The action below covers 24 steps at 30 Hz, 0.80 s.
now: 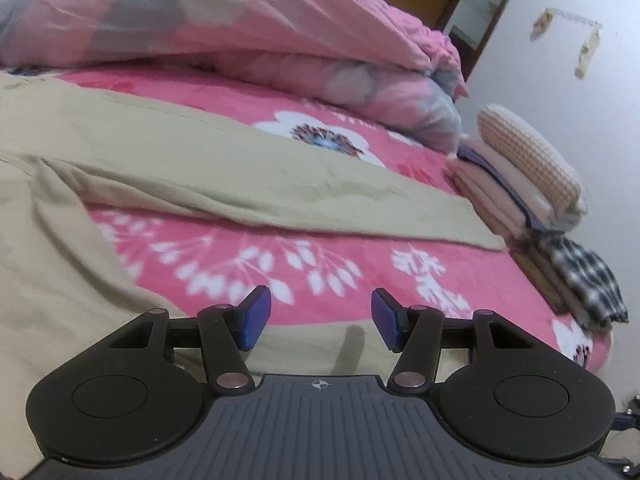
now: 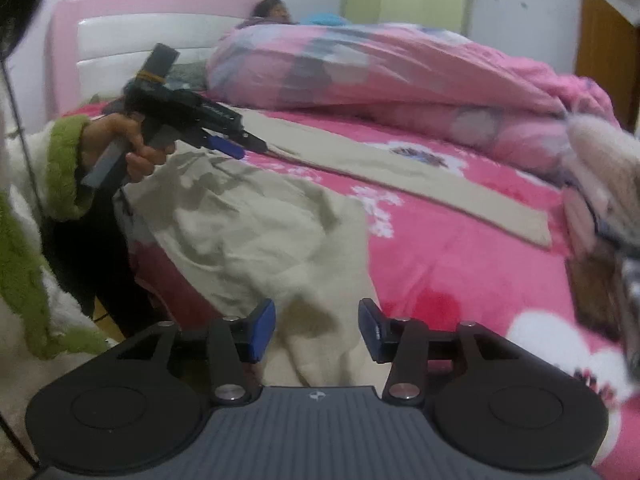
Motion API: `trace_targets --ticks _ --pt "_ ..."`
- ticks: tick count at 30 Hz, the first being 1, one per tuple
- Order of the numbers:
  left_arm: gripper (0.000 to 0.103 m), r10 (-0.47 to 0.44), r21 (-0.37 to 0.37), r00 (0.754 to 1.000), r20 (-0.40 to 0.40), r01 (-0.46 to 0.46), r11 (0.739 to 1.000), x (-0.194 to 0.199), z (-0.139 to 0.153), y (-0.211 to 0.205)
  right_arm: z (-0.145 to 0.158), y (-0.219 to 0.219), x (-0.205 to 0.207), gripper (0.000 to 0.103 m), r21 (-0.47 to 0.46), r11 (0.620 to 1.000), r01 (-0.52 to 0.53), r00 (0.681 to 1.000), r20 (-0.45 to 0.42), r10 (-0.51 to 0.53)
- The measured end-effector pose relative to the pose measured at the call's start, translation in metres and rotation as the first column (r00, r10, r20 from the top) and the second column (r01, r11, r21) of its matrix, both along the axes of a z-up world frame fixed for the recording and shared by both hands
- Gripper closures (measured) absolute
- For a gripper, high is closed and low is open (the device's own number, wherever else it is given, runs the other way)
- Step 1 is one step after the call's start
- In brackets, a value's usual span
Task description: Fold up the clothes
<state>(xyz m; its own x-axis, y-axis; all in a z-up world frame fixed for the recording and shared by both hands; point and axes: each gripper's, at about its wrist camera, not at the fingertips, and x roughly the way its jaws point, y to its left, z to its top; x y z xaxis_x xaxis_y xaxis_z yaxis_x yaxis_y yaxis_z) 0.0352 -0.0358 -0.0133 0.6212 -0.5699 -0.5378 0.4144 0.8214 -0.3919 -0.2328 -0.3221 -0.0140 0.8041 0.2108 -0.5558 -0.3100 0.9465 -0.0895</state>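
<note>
Beige trousers [image 2: 256, 232] lie on the bed [image 2: 460, 280], long axis running far-left to right. Right gripper [image 2: 317, 330] hovers over the near crumpled end, nearer than left gripper [image 1: 320, 322]; both sets of fingers apart, empty.

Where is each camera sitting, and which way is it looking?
Left wrist: rides the left gripper, looking across beige trousers towards folded clothes; only its own fingers show.
Right wrist: rides the right gripper, facing the headboard; shows the left hand.
Shared: trousers, pink blanket, duvet.
</note>
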Motion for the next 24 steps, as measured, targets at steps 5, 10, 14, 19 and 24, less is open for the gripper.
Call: trace_targets --ticks 5,10,14,19,24 --pt "0.047 0.004 -0.003 1.000 -0.013 -0.004 1.000 -0.001 -0.003 -0.001 -0.009 0.004 -0.001 0.052 -0.005 1.000 -0.022 1.000 -0.022 0.022" --pt "0.047 0.029 -0.014 0.999 -0.017 -0.029 0.999 -0.003 -0.003 0.010 -0.014 0.018 0.000 0.052 -0.019 0.993 -0.115 0.992 -0.053 0.113" --pt "0.047 0.031 -0.039 0.999 -0.019 -0.032 0.999 -0.005 -0.003 0.018 -0.026 0.039 0.006 0.053 -0.138 0.965 -0.225 0.968 -0.142 0.206" --pt "0.047 0.038 -0.084 0.999 -0.026 -0.040 0.996 -0.005 -0.005 0.027 -0.060 0.078 0.020 0.054 -0.447 0.815 -0.368 0.919 -0.309 0.245" --pt "0.047 0.054 -0.127 0.998 -0.037 -0.058 0.990 -0.007 -0.009 0.039 -0.090 0.105 0.024 0.056 -0.615 0.648 -0.449 0.887 -0.395 0.240"
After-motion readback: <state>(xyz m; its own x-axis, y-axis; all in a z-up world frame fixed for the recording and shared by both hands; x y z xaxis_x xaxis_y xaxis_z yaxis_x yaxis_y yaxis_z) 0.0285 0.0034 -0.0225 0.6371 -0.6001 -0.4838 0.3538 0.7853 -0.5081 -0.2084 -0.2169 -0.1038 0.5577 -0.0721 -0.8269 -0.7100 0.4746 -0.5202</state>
